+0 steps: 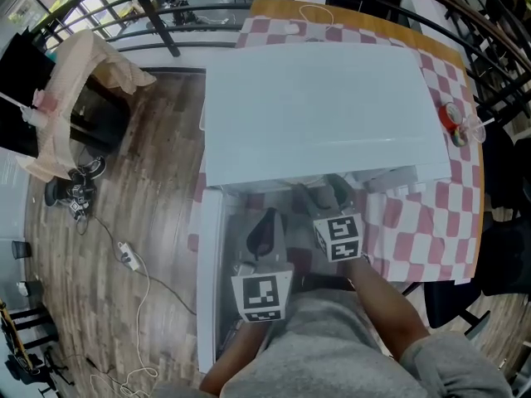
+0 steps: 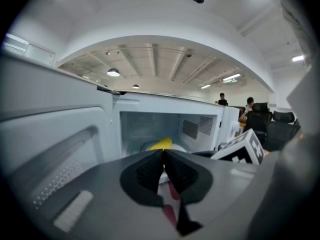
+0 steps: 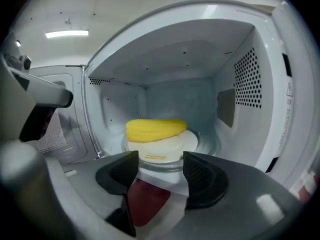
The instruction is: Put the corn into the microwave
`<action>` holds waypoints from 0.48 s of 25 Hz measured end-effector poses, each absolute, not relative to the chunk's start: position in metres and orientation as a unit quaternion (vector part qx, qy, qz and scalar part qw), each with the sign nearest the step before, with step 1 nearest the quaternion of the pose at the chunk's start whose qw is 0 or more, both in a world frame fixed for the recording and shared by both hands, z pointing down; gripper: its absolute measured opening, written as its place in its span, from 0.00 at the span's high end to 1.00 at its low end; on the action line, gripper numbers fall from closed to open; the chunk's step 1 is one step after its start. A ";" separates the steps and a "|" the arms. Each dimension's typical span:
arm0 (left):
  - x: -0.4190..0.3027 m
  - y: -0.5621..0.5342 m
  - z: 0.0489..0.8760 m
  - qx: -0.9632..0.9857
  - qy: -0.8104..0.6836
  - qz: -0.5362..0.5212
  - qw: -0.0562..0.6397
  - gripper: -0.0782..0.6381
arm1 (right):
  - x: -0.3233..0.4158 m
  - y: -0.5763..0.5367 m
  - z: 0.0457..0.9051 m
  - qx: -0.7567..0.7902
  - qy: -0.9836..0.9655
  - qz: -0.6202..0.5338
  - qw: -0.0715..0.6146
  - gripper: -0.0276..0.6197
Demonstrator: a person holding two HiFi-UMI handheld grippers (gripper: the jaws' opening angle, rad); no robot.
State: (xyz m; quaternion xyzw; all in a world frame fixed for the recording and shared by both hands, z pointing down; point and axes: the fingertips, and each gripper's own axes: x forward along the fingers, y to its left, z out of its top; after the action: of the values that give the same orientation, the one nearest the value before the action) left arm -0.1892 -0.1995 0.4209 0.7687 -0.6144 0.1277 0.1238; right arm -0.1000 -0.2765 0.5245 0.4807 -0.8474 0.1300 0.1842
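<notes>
From above, your left gripper (image 1: 264, 226) and right gripper (image 1: 330, 196) sit low before the microwave (image 1: 323, 106), whose door (image 1: 209, 280) is swung out to your left, leaving the mouth free. In the left gripper view the jaws are clenched on nothing, parked aside. In the right gripper view the jaws stand released and empty. The corn (image 3: 156, 129) lies on a plate (image 3: 167, 153) inside the microwave, so closing the door looks like what's left.

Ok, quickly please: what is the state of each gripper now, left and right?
Left gripper: closed, holding nothing.
Right gripper: open, empty; the corn lies beyond it in the microwave.
</notes>
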 end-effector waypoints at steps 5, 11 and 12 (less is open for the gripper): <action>-0.190 -0.198 0.422 0.767 -0.616 0.128 0.124 0.88 | -0.104 -0.290 0.524 0.477 -0.848 0.138 0.184 0.54; -0.185 -0.197 0.421 0.771 -0.613 0.128 0.119 0.88 | -0.099 -0.284 0.512 0.474 -0.855 0.119 0.173 0.84; -0.185 -0.198 0.420 0.770 -0.614 0.128 0.119 0.88 | -0.098 -0.280 0.506 0.469 -0.860 0.110 0.169 0.88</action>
State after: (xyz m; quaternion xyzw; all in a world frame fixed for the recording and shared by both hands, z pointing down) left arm -0.1846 -0.1979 0.4204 0.7702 -0.6135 0.1277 0.1185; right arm -0.0978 -0.2799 0.5059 0.4694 -0.8598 0.1097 0.1685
